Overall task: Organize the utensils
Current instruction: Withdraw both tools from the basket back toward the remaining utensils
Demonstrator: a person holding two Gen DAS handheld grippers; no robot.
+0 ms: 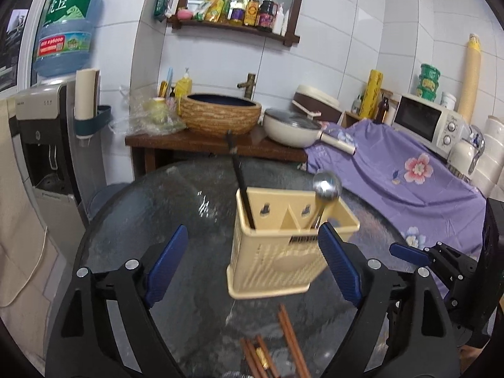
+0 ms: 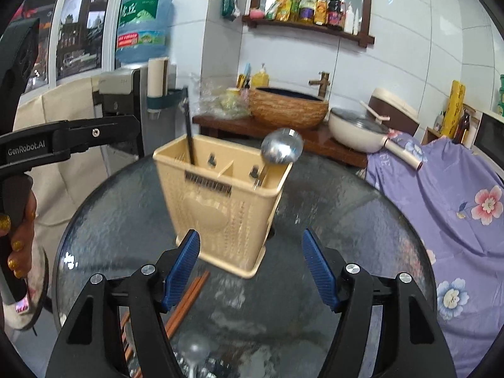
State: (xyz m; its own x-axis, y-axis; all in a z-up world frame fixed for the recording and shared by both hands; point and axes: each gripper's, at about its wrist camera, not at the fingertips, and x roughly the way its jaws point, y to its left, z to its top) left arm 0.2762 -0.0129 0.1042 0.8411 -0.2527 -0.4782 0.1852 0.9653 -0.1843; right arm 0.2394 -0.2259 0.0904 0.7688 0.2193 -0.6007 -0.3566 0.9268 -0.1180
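Note:
A beige utensil holder (image 1: 274, 261) (image 2: 220, 208) stands on the round glass table (image 1: 157, 204) (image 2: 346, 220). Its left compartment holds a dark slim utensil (image 1: 241, 182) (image 2: 189, 132). In the right compartment a steel spoon (image 1: 327, 186) (image 2: 282, 149) stands bowl up. Brown chopsticks (image 1: 293, 340) (image 2: 186, 299) lie on the glass in front of the holder. A blurred metal spoon (image 2: 193, 349) lies near them. My left gripper (image 1: 253, 228) is open in front of the holder, nothing between its pads. My right gripper (image 2: 250, 233) is open too, just short of the holder's base.
Behind the table a wooden counter (image 1: 189, 141) carries a woven basin (image 1: 220, 113) and a lidded white pan (image 1: 289, 126). A purple floral cloth (image 1: 409, 182) covers the right side, with a microwave (image 1: 425, 119) on it. A water dispenser (image 1: 41, 132) stands at the left.

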